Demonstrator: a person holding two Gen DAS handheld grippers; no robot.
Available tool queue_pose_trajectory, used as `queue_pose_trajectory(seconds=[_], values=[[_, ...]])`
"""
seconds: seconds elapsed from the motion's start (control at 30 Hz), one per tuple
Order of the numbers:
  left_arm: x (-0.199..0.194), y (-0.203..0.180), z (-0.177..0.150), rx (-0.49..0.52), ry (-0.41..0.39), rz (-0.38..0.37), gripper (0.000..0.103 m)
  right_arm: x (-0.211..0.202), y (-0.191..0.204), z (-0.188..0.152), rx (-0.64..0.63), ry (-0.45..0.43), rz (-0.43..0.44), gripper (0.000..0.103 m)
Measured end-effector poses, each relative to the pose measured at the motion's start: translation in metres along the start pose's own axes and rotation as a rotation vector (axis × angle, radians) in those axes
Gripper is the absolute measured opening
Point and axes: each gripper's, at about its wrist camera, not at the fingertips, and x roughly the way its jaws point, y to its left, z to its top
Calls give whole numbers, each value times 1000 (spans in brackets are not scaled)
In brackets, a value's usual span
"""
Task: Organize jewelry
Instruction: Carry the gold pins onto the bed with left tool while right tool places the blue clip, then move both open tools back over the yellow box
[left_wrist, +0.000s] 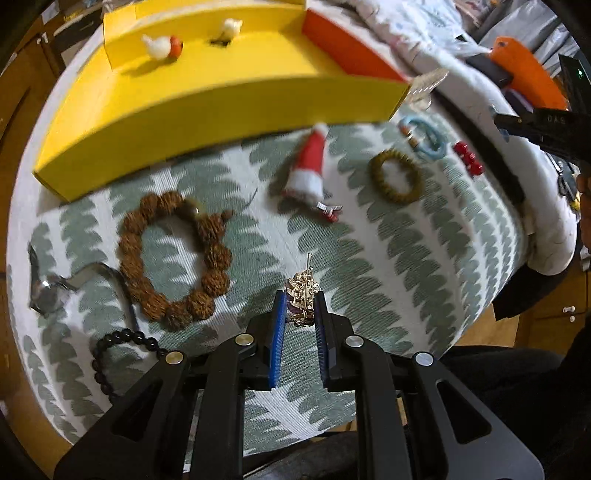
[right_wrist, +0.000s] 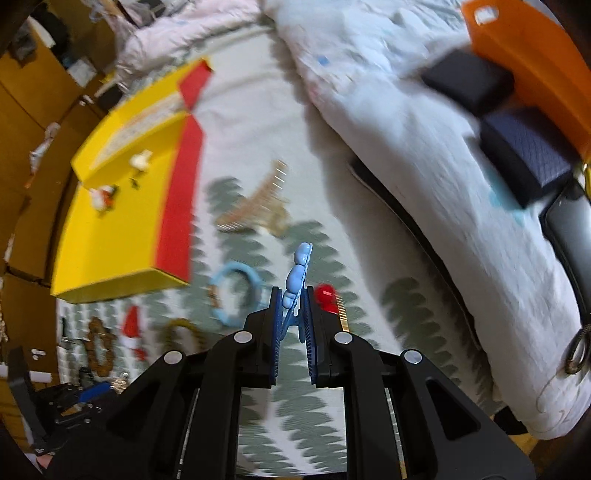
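- Left gripper (left_wrist: 300, 308): pads closed to a narrow gap on a gold brooch (left_wrist: 303, 297), held above the patterned cloth (left_wrist: 406, 258); brooch long axis running straight ahead along the fingers, pin tip pointing forward.
- From the left gripper outward: seed bracelet (left_wrist: 173, 254) ahead and left on the cloth, black bead bracelet (left_wrist: 118, 350) near the lower left, red hat clip (left_wrist: 308, 166) ahead, olive bracelet (left_wrist: 396, 176) ahead and right.
- Farther still: yellow box (left_wrist: 207, 99) well ahead and left, across the far edge of the cloth, two small white pieces already on its top; probably the drop-off place, so brooch travel forward and a little left, over the seed bracelet.
- Right gripper (right_wrist: 292, 314): clamped on a light blue clip (right_wrist: 297, 280), clip upright, long axis pointing forward past the fingertips.
- From the right gripper outward: red beads (right_wrist: 327, 297) just beside the right finger, blue ring (right_wrist: 236, 295) near on the left, gold comb (right_wrist: 258, 206) ahead.
- Yellow box well apart to the left of the right gripper, its red side facing it.
- Left gripper judged nearer the box front; right one needing a long sweep leftward.
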Motion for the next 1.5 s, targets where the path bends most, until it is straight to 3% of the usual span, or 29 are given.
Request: queue_pose_trajectory(seconds=[0.37,0.8,1.0,1.23,1.4,1.5], values=[[23,-13,0,13,35,31,16,43,-42,-2,70,111,-65,13],[26,-6,2,-1,46,42,17,54,-60,-6,89,123,-145,19],[11,-4,10,-12,14,28,36,43,-55,-5,78,99,-168,21],[-13,-6,19,-18,-50,10,43,25,-40,-2,48,44,-183,23],[-27,-1,27,-31,-97,12,47,20,-37,2,44,25,-198,40],[-30,4,32,-41,-100,5,47,20,-41,4,60,12,-204,42]])
